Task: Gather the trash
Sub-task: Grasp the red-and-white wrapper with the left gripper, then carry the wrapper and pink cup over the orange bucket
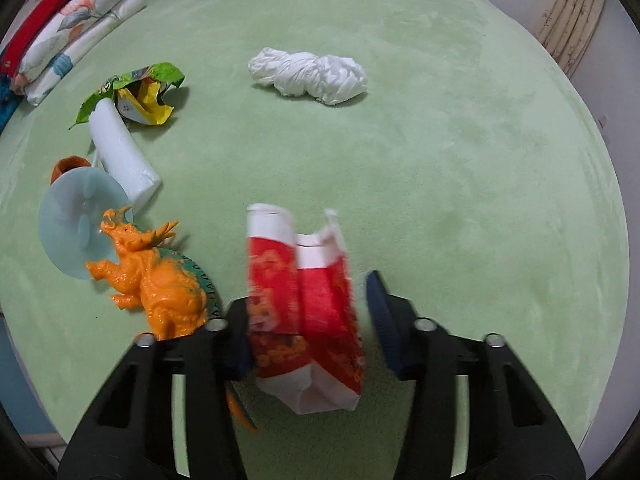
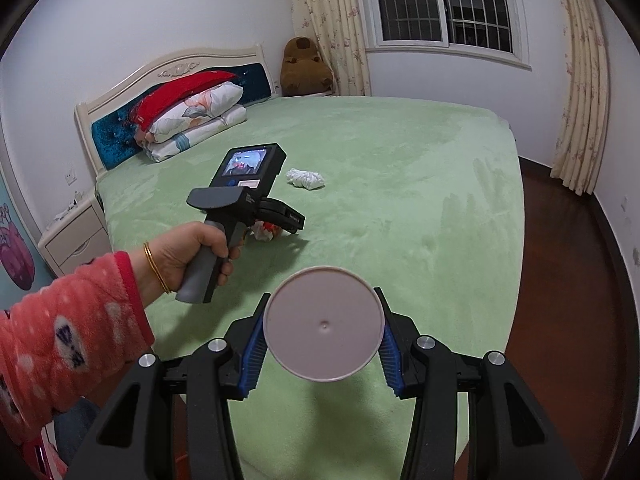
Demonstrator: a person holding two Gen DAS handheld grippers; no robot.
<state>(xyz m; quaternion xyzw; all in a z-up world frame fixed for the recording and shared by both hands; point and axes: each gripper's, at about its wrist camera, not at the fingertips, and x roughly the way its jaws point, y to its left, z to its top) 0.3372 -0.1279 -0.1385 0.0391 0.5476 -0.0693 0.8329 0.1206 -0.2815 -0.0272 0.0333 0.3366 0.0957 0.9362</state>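
Note:
A crumpled red and white paper bag (image 1: 306, 312) stands on the green bedspread between the fingers of my left gripper (image 1: 310, 320). The jaws are apart; the left finger touches the bag, the right finger (image 1: 384, 320) stands clear of it. The bag also shows in the right wrist view (image 2: 267, 233) under the left gripper (image 2: 280, 220). My right gripper (image 2: 323, 334) is shut on a round pale container (image 2: 324, 324), seen bottom-first, held above the bed's near edge. A wad of white plastic (image 1: 310, 74) (image 2: 305, 178) lies further up the bed. A green and yellow wrapper (image 1: 140, 94) lies at the left.
A white foam roll (image 1: 122, 152), a pale blue suction-cup fan (image 1: 80, 224) and an orange dinosaur toy (image 1: 154, 276) lie left of the left gripper. Folded quilts (image 2: 192, 120) are stacked at the headboard. A nightstand (image 2: 76, 232) stands left of the bed; dark wood floor (image 2: 568, 280) is at right.

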